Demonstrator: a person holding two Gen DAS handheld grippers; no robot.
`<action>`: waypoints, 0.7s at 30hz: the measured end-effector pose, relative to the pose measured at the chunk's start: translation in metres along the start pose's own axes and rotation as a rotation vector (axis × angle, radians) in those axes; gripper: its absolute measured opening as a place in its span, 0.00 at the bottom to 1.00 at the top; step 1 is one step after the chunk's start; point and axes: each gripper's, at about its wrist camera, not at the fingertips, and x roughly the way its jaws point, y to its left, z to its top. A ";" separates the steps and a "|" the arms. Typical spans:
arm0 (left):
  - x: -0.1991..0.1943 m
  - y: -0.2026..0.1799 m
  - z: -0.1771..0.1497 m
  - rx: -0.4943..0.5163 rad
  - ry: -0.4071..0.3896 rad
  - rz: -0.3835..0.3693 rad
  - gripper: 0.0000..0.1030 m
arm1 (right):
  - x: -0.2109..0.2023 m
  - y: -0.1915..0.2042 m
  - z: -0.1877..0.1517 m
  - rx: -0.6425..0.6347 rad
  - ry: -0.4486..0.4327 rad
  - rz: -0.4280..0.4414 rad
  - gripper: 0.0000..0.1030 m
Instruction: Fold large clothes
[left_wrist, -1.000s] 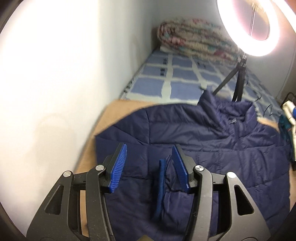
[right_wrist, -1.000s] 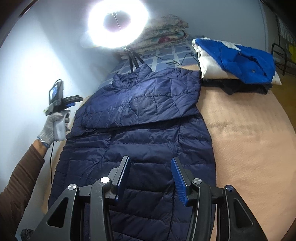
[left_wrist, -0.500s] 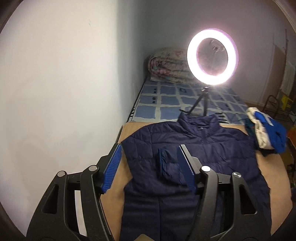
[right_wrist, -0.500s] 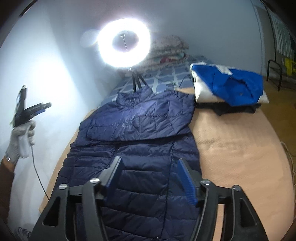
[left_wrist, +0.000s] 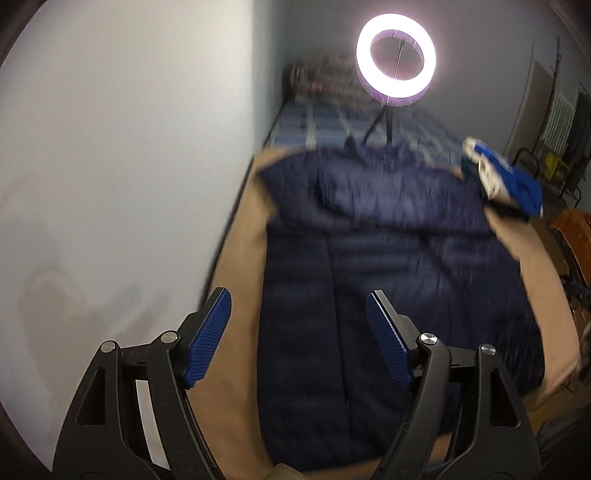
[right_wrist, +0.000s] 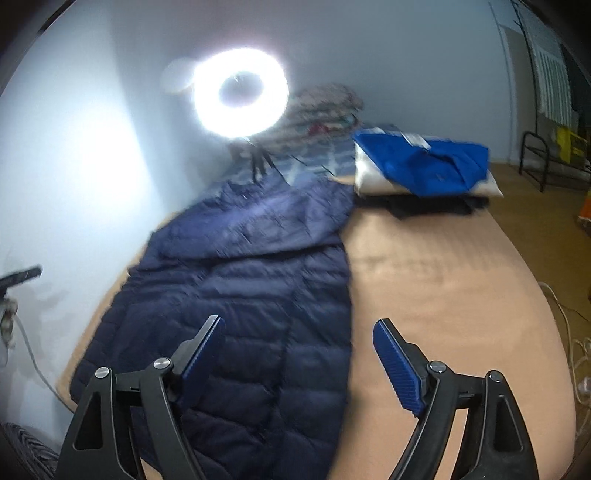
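One bed (right_wrist: 443, 280), covered by a tan sheet, is seen along a pale wall (left_wrist: 129, 147); a blue checked mattress section (left_wrist: 325, 122) continues behind it. One long navy quilted puffer jacket (right_wrist: 251, 295) is laid flat on the tan sheet, on the wall side of the bed, with its collar towards the far end and a sleeve folded across its chest. One stack of folded clothes, topped in bright blue and white (right_wrist: 424, 166), is placed near the jacket's far shoulder. One rolled floral blanket (right_wrist: 325, 107) is set at the far end. One lit ring lamp on a small black tripod (left_wrist: 396, 65) is stood just behind the collar.

Two grippers are held above the jacket's lower half. The left gripper (left_wrist: 299, 339) is aimed along the jacket's wall-side edge, its blue-padded fingers (left_wrist: 208, 339) spread wide, and nothing is gripped. The right gripper (right_wrist: 295, 358) is aimed over the jacket's other edge, its fingers likewise spread wide, and nothing is gripped. Both views are blurred.
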 end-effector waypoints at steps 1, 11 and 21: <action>0.006 0.003 -0.012 -0.010 0.029 -0.006 0.76 | 0.000 -0.004 -0.005 -0.007 0.017 -0.012 0.82; 0.073 0.034 -0.083 -0.152 0.256 -0.043 0.76 | 0.024 -0.042 -0.058 0.076 0.253 0.078 0.81; 0.119 0.054 -0.121 -0.245 0.392 -0.086 0.70 | 0.064 -0.037 -0.100 0.081 0.401 0.208 0.74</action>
